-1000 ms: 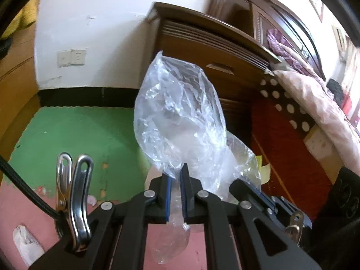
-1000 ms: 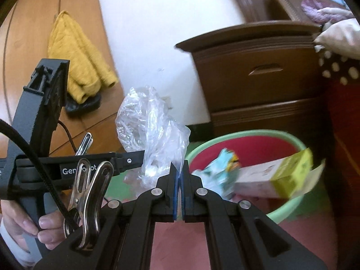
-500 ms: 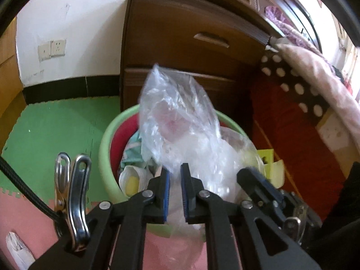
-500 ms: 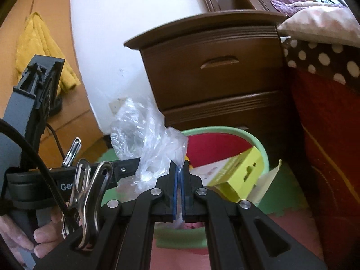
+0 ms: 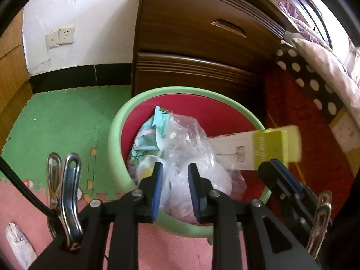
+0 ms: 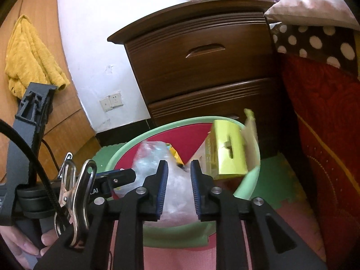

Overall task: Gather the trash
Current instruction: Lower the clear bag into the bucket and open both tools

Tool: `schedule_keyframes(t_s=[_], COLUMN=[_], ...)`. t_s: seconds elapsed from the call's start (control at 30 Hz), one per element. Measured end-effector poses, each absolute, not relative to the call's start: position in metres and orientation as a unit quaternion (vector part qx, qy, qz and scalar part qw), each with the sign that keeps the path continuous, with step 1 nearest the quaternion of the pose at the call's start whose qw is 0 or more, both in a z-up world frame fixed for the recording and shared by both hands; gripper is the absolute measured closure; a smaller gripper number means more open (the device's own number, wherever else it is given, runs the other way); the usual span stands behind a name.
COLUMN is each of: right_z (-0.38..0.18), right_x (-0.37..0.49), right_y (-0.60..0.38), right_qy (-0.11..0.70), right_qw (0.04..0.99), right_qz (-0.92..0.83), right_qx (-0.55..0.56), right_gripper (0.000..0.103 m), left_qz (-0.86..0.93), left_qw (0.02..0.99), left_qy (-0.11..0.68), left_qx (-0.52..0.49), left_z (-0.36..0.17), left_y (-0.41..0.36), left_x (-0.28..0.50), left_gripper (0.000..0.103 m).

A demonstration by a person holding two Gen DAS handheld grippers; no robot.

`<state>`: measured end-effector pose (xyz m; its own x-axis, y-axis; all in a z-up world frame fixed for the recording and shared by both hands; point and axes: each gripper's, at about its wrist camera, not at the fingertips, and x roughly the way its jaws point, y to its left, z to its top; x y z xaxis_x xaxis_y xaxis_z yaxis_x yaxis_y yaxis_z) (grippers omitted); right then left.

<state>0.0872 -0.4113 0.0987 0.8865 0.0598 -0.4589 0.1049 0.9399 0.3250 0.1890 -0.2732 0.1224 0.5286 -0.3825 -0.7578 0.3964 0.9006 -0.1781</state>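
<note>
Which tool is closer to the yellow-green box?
Right. The right tool sits just beside the box; the left tool is farther, across the plastic bag. Both are opening, bag between their jaws.

Bright daylight comes from the upper right, glaring on the white wall (image 5: 94,11). Fisheye edges curve and darken; the yellow box (image 5: 276,148) is motion-blurred.

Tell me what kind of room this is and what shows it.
Most likely a home bedroom. A dark wooden nightstand with drawers stands by a bed with a pillow and a red blanket; foam puzzle mats cover the floor around a green trash bin.
</note>
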Motion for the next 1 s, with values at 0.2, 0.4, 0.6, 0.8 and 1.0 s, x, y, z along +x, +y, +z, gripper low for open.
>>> schedule_keyframes(t_s=[0.2,0.4,0.6,0.8,1.0], right_z=[0.098,0.100,0.110,0.119,0.119], right_x=[0.084,0.080,0.073,0.064,0.060], right_y=[-0.406,-0.399,-0.385,-0.369,-0.349], right_qy=[0.228,0.216,0.203,0.184,0.189], right_qw=[0.960,0.964,0.970,0.976,0.976], right_qz=[-0.004,-0.001,0.008,0.023,0.043], right_qx=[0.165,0.155,0.136,0.117,0.103], right_gripper=[0.075,0.072,0.071,0.071,0.070], left_qz=[-0.214,-0.179,-0.137,-0.077,-0.001], left_qw=[0.880,0.894,0.898,0.900,0.903], left_qy=[0.423,0.409,0.419,0.430,0.429], left_qx=[0.010,0.019,0.008,0.004,0.000], left_z=[0.130,0.144,0.150,0.154,0.160], left_y=[-0.260,-0.223,-0.173,-0.120,-0.058], left_x=[0.185,0.178,0.167,0.144,0.124], left_gripper=[0.080,0.079,0.079,0.079,0.079])
